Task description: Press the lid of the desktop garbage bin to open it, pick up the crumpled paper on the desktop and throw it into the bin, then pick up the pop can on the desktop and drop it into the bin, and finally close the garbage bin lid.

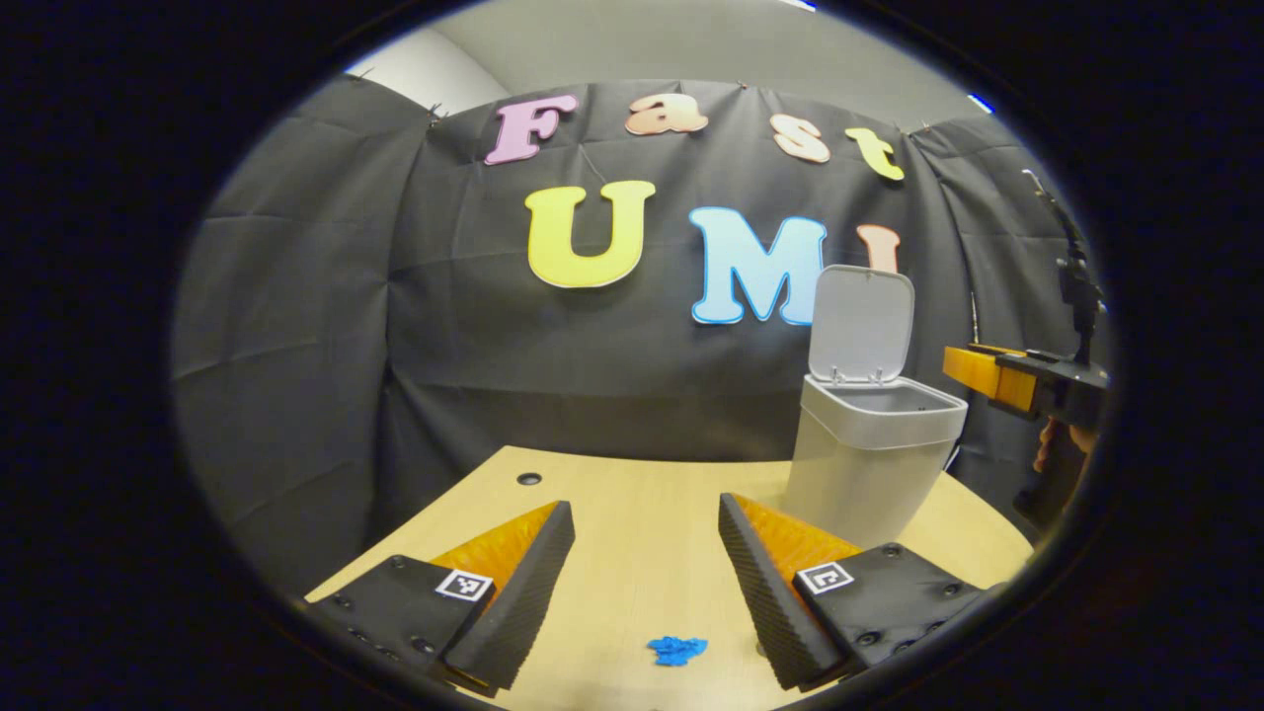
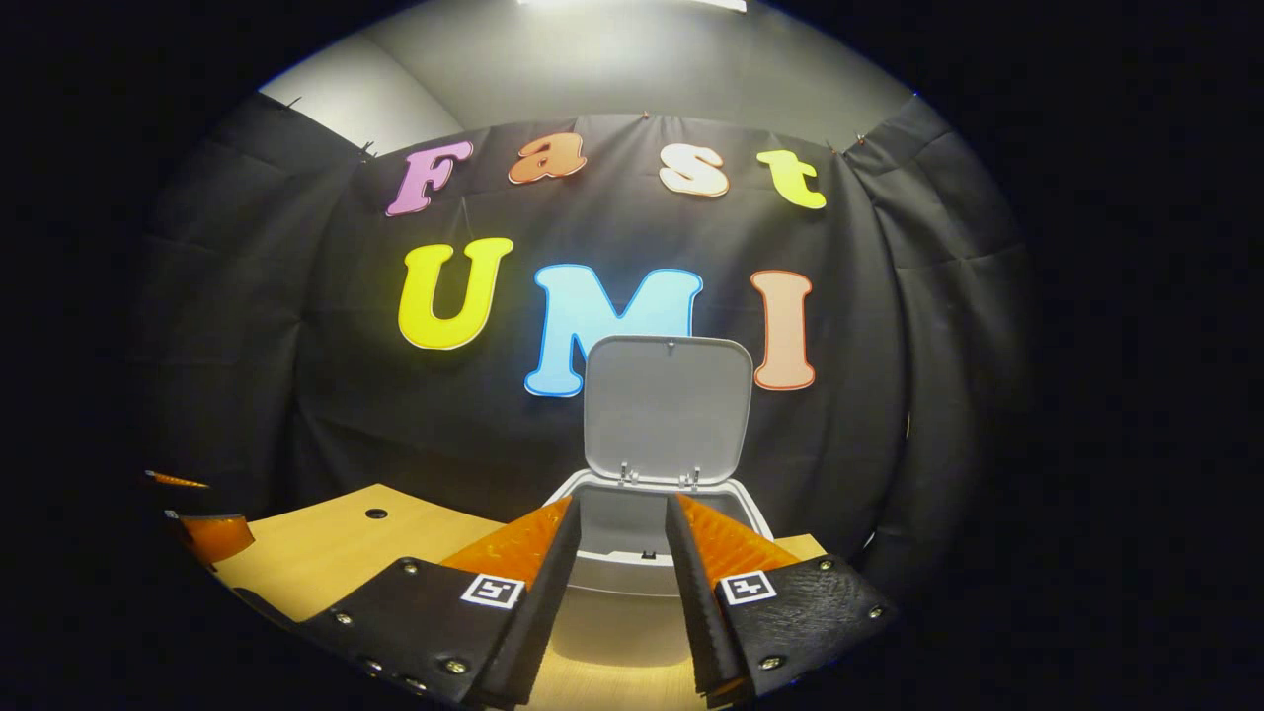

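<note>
Desktop (image 1: 642,513) of pale wood before black cloth carries the open-lidded bin (image 1: 869,444); both grippers' fingers spread, empty.

No readable text — just square coded markers (image 1: 464,585), seemingly patterns, on the finger mounts.

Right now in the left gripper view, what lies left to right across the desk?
Desk hole → blue crumpled paper → garbage bin with its lid up → right gripper, held at the far right.

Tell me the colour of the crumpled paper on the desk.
Bright blue; the crumpled paper shows best in the left gripper view, between the fingers.
</note>
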Motion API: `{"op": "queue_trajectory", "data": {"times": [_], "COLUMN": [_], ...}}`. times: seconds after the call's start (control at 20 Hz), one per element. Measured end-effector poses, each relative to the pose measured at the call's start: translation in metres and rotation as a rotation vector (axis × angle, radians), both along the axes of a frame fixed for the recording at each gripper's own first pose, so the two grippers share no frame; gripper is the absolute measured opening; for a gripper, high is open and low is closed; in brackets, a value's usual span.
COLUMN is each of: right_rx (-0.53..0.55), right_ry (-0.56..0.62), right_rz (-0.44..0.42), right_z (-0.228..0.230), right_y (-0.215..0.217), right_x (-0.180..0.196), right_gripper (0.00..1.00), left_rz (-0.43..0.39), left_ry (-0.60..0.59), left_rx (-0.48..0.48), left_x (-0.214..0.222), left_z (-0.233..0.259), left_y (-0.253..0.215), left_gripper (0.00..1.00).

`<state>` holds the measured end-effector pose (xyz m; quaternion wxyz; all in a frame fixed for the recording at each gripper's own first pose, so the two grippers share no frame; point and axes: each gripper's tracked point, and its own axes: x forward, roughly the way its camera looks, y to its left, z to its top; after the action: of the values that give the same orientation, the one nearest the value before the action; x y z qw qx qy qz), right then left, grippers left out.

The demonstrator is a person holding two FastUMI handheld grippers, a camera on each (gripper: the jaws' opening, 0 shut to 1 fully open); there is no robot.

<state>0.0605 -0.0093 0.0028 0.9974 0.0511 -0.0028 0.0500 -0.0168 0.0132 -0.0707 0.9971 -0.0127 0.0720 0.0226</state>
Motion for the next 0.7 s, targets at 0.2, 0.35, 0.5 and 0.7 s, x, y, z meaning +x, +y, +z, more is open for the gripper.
{"op": "queue_trajectory", "data": {"times": [0.2, 0.35, 0.5, 0.7], "right_rx": [0.007, 0.004, -0.017, -0.031], "right_ry": [0.011, 0.009, 0.003, 0.014], "right_rz": [-0.006, -0.009, -0.029, -0.028], "right_z": [-0.004, -0.005, -0.006, -0.009], "right_y": [-0.001, -0.002, -0.006, -0.002], "right_x": [-0.008, -0.016, -0.026, -0.046], "right_gripper": [0.94, 0.94, 0.95, 0.95], "left_rz": [-0.001, -0.001, -0.034, -0.083], "left_ry": [0.03, 0.047, 0.073, 0.152], "left_rx": [-0.018, 0.003, 0.019, 0.019], "left_x": [0.003, 0.006, 0.008, 0.014], "left_z": [-0.021, -0.039, -0.061, -0.107], "left_y": [0.0, -0.001, -0.01, -0.022], "left_gripper": [0.96, 0.97, 1.0, 1.0]}}
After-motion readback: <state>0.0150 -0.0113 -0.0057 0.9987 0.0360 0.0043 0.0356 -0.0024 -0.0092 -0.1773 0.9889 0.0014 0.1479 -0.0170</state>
